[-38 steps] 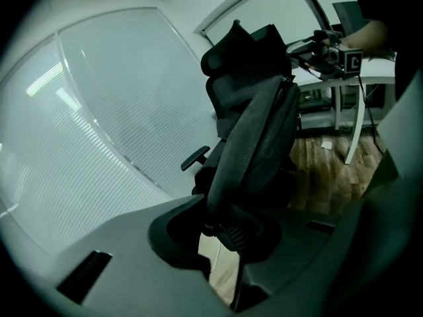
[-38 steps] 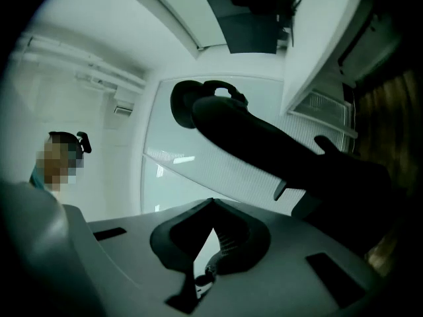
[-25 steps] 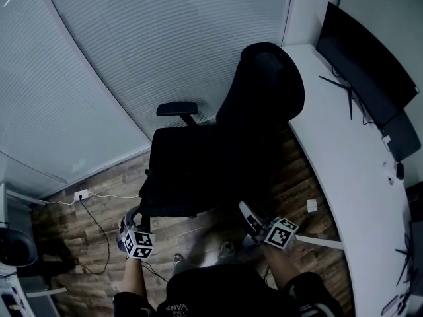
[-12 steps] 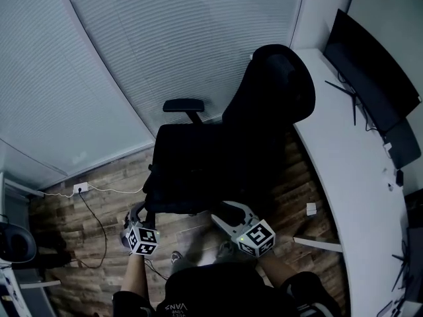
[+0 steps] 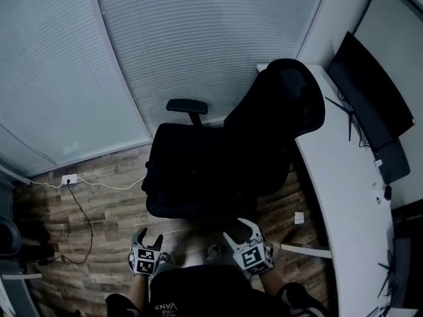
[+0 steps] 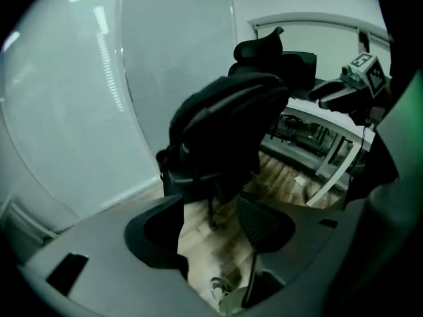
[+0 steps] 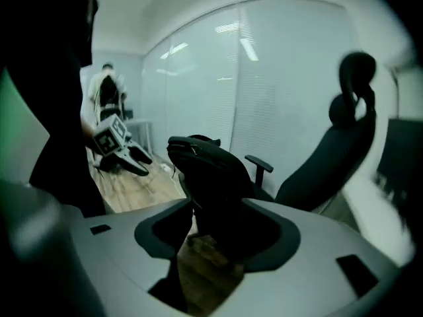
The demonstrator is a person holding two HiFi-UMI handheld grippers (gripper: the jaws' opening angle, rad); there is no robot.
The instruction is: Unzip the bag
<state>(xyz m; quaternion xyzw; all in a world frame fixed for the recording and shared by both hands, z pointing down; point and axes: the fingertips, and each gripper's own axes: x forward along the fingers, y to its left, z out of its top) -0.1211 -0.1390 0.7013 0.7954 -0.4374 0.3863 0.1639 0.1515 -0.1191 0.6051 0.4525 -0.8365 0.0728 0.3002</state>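
A person stands over a black office chair (image 5: 277, 124), a two-jaw claw in each hand, both held low and close to the body, forearms bent in. The left gripper (image 5: 148, 238) and the right gripper (image 5: 236, 230) point toward the chair's front edge and stay clear of it. Both sets of jaws stand apart and are opening. Nothing is pressed between the pads (each gripper view shows only wooden floor and the dark bag beyond the gap).

The bag (image 7: 210, 167), black, soft and rounded on top, sits upright on the chair's seat with the tall curved backrest and headrest behind it. Whether its zip is open cannot be made out in the dim light, and nothing of its contents shows.

The floor (image 5: 99, 203) is wood-grain plank. A white cable (image 5: 106, 183) runs across it from a wall socket (image 5: 66, 179). Pale slatted blinds (image 5: 198, 45) cover the glass wall behind the chair. A smooth white curved desk (image 5: 337, 177) stands at the right, carrying a dark flat monitor (image 5: 370, 91).
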